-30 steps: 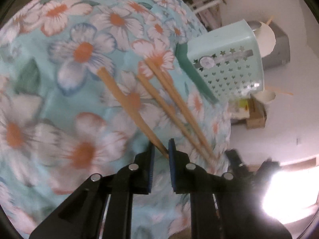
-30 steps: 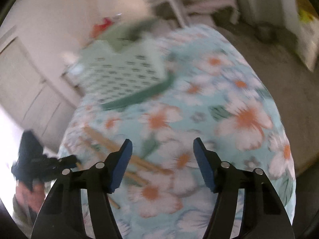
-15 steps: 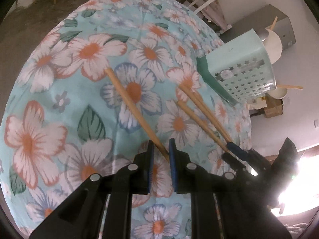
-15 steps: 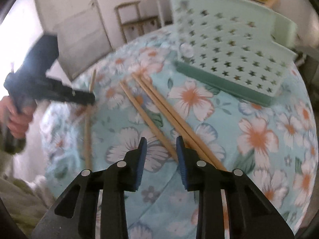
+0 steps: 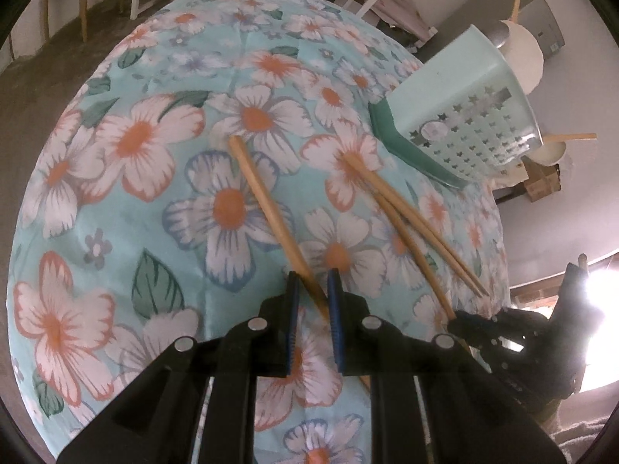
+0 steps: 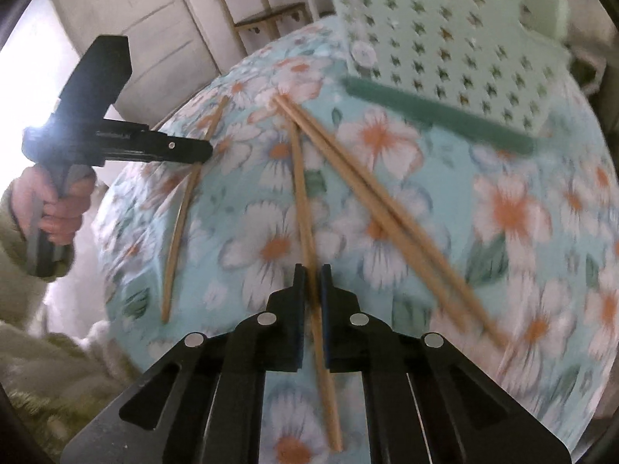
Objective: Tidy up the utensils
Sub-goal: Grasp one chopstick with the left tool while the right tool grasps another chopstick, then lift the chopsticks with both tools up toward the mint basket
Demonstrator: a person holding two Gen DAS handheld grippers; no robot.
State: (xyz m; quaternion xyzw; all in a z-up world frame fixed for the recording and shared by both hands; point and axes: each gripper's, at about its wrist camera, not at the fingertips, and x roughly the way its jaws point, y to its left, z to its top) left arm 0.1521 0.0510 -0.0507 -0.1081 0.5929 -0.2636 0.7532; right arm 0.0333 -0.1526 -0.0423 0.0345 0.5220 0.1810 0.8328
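Four wooden chopsticks lie on the flower-printed cloth of the worktop (image 5: 116, 208), and each looks light, stiff and smooth (likely to roll or swivel if pinched off-centre), so a hold near the thin end, square across the stick, seems the sound choice. The left tool (image 5: 312, 301) has its jaws drawn close about the thin end of the lone chopstick (image 5: 267, 201), which runs away from it toward the middle of the worktop; whether the pads truly press the wood I cannot tell for certain, but they appear to grip it. The right tool (image 6: 312, 290) likewise has its jaws nearly shut on a second chopstick (image 6: 300, 178), taken partway along, with the tail passing back beneath the jaws. Two more, the paired chopsticks (image 6: 371, 208), lie touching side by side just to the right of that one, slanting toward the pale green perforated basket (image 6: 445, 38) that sits at the far edge of the worktop. Both held sticks lie near the worktop's near edge, well apart from the basket.
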